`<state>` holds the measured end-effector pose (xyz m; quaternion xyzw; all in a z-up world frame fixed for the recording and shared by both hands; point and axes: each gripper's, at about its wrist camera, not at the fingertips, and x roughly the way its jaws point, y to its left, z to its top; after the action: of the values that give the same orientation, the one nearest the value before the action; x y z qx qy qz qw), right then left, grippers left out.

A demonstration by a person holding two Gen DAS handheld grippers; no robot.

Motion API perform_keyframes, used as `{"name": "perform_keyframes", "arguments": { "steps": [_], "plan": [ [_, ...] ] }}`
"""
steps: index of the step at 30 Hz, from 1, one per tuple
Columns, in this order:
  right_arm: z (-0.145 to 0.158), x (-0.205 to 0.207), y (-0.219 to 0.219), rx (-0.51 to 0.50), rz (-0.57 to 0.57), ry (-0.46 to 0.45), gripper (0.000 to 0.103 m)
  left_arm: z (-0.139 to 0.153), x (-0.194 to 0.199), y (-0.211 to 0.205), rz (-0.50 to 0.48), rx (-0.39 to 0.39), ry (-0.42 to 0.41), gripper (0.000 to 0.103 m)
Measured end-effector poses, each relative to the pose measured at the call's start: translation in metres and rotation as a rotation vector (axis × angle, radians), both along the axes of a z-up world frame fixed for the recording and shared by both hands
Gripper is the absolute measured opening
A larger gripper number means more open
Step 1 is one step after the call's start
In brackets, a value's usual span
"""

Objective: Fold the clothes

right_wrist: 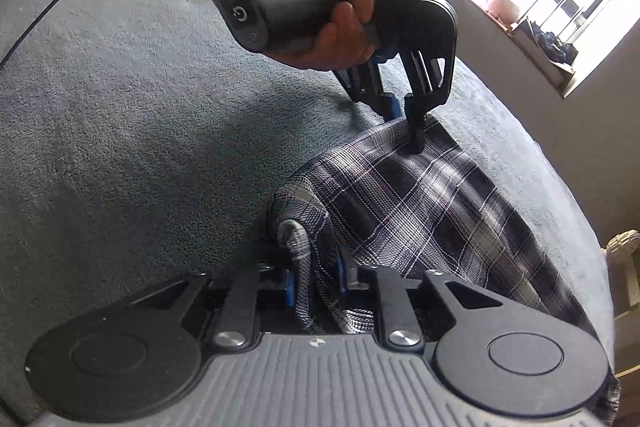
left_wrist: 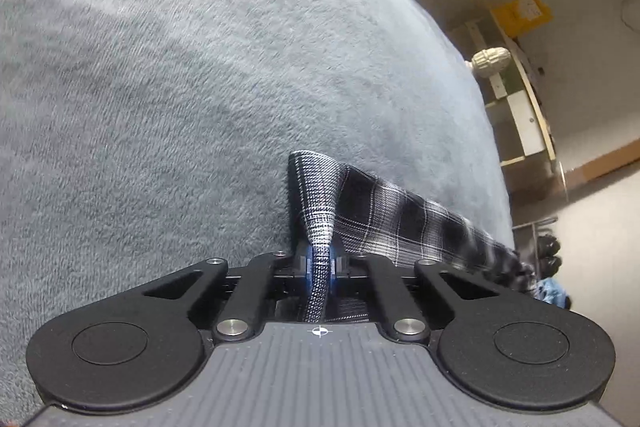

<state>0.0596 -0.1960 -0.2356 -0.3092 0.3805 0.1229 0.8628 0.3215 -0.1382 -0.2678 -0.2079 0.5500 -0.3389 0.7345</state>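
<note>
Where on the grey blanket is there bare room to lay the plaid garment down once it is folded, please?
The grey blanket lies bare on the side of the plaid garment away from the window, up to the black cable. It is crowded at the garment's near end, where the left gripper and right gripper pinch its edge.

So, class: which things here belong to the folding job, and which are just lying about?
Job: plaid garment; left gripper and right gripper, each clamped on its edge; grey blanket beneath.
Lying about: yellow box, shelf unit, window ledge clutter.
</note>
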Motion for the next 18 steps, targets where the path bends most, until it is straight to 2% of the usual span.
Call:
{"name": "perform_keyframes", "arguments": {
  "steps": [3, 8, 11, 15, 18],
  "plan": [
    [0.005, 0.001, 0.002, 0.019, 0.013, 0.003, 0.012, 0.008, -0.003, 0.008, 0.015, -0.01, -0.034, 0.004],
    [0.015, 0.007, 0.009, 0.058, 0.027, 0.01, 0.011, 0.023, 0.001, 0.025, 0.044, -0.055, -0.056, 0.004],
    [0.024, 0.012, 0.017, 0.102, 0.042, 0.011, 0.01, 0.033, 0.003, 0.043, 0.072, -0.055, -0.061, 0.003],
    [0.036, 0.018, 0.036, 0.181, 0.094, 0.017, 0.01, 0.046, 0.009, 0.082, 0.131, -0.039, -0.073, 0.003],
    [0.043, 0.03, 0.063, 0.271, 0.167, 0.028, 0.01, 0.057, 0.015, 0.13, 0.198, -0.012, -0.089, 0.003]
  ]
}}
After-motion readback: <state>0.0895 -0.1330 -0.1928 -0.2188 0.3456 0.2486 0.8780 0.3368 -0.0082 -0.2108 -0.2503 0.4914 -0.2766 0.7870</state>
